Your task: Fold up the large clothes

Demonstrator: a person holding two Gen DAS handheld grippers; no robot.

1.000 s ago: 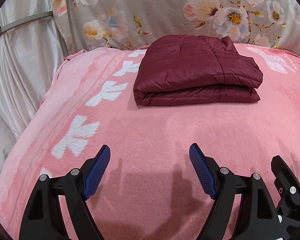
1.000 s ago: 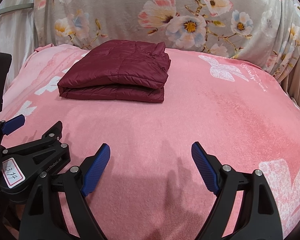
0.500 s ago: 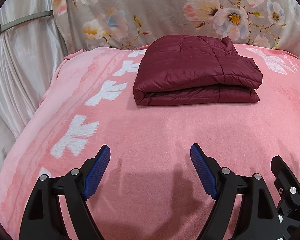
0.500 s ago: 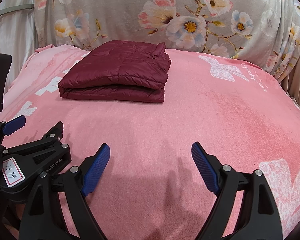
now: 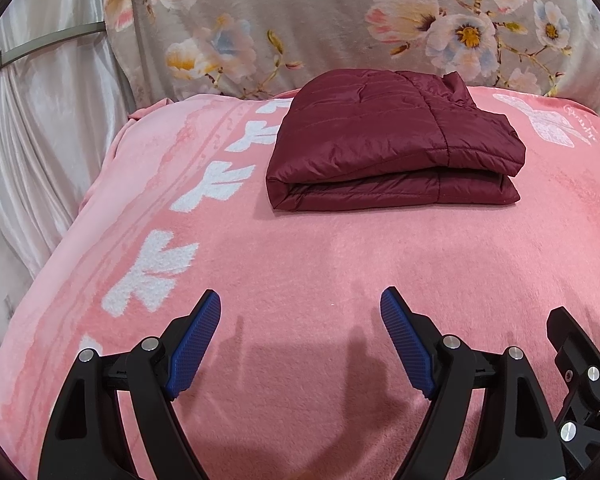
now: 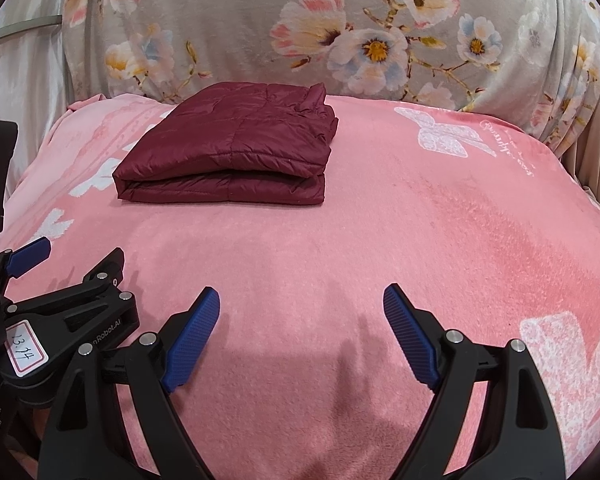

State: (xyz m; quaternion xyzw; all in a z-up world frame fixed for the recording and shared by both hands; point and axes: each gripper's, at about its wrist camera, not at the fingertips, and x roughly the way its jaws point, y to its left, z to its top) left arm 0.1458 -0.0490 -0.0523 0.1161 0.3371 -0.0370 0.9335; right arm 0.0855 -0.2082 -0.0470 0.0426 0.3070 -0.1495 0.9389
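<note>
A dark red quilted jacket (image 5: 392, 140) lies folded into a thick rectangle at the far side of the pink blanket (image 5: 320, 264), its folded edge facing me. My left gripper (image 5: 300, 300) hovers open over bare blanket well short of the jacket, nothing between its blue pads. In the right wrist view the same jacket (image 6: 232, 148) sits far left of centre. My right gripper (image 6: 302, 298) is open too, empty, above the near blanket (image 6: 400, 240). The left gripper's black body (image 6: 64, 316) shows at that view's left edge.
A grey floral cloth (image 5: 340, 20) hangs upright behind the blanket. Pale satin drapery (image 5: 40, 128) with a metal bar hangs at the left. The blanket drops off at its left edge and at the right edge (image 6: 592, 200). White bow prints (image 5: 156, 268) run along its left side.
</note>
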